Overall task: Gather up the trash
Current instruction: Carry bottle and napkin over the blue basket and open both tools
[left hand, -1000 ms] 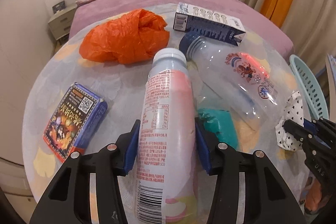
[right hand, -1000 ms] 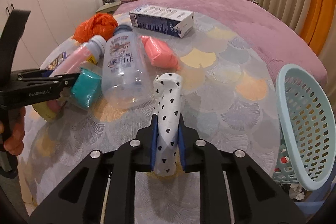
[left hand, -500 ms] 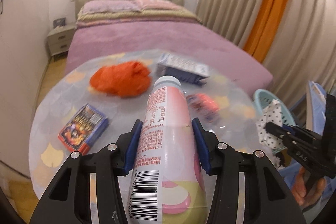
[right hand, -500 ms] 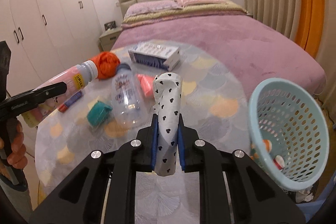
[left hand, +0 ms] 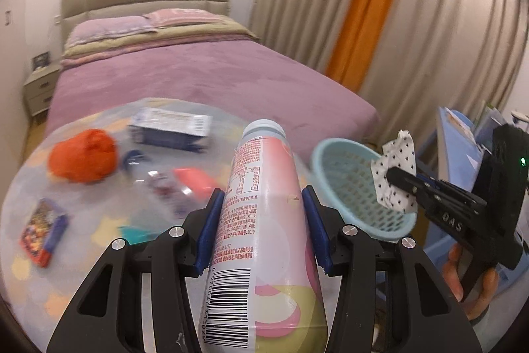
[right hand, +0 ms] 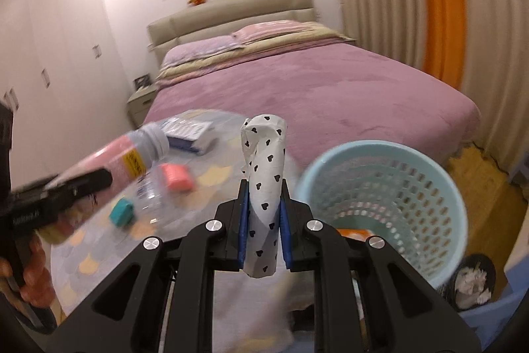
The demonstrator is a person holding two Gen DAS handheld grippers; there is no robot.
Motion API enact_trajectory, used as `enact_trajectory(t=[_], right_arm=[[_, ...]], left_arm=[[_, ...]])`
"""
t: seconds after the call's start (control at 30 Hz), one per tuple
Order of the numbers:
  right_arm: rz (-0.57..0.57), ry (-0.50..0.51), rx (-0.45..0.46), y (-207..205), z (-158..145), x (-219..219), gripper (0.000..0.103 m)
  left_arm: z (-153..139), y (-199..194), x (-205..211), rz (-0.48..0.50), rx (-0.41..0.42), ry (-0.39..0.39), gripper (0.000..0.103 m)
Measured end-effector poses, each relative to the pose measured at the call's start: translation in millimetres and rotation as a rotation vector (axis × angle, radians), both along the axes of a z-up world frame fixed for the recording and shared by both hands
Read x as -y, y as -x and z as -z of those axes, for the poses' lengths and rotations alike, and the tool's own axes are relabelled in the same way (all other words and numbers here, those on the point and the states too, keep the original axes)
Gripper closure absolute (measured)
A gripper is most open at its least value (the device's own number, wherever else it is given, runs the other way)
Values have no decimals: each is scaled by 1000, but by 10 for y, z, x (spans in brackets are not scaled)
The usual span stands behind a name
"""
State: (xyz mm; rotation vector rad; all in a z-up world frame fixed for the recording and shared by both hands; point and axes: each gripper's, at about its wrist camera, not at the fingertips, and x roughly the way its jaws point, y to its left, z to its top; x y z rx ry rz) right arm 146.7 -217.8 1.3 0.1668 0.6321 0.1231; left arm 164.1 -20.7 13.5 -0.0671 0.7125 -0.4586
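Lifted off the table (left hand: pixel 82 270) since a second ago: both loads now up in the air, swung toward the basket (left hand: pixel 347 187) at right of frame

Left claw (left hand: pixel 261 230) narrow, clamped on bottle (left hand: pixel 264 220), cap pointing up-centre, clear of the tabletop

Right claw (right hand: pixel 263 220) nearly closed, pinching spotted paper roll (right hand: pixel 264 174), standing upright between the pads; seen in left view as a crumpled wad (left hand: pixel 395 174) just over the basket's far rim

Basket (right hand: pixel 380 204) lower right in right view, mouth open and tilted toward camera, a scrap or two inside

Probably close to the drop; two items off the table, more left: orange bag (left hand: pixel 82 159), box (left hand: pixel 170 128), clear bottle, pink pack, teal block, card pack (left hand: pixel 41 230)

Open air above the basket mouth; both claws crowding it, table edge touching or just beside its left rim, so one drop at a time looks wiser
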Motion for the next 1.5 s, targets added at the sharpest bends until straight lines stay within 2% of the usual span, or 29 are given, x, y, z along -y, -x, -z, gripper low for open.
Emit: enact_trajectory(t=[0.2,0.4,0.63,0.9,1.0,1.13,1.5], right_arm=[[130,-33,-25,15,56,581,89],[231,-74,-82,-2,250,1052,89],[303,-94,-193,-125,592,1398,89],[324,-99,-256,-182,905,1560,88],[313,-103,-275,-215,972,1563,82],[317,-100,-268,-209,1007,1616,58],[339,-112,-254,-162,949,1695,58]], left_arm=[[126,-69,517,86,-21,1,57],[267,-160,1010,156,-57,-11,57],[441,-276,1426,204,-96,-21,57],[597,-385,1681,225,-134,-19,57],[638,-404,1748,232,-142,-19,57],[648,-405,1842,239,-146,-15,56],[682,-504,2015,251,-164,6,56]])
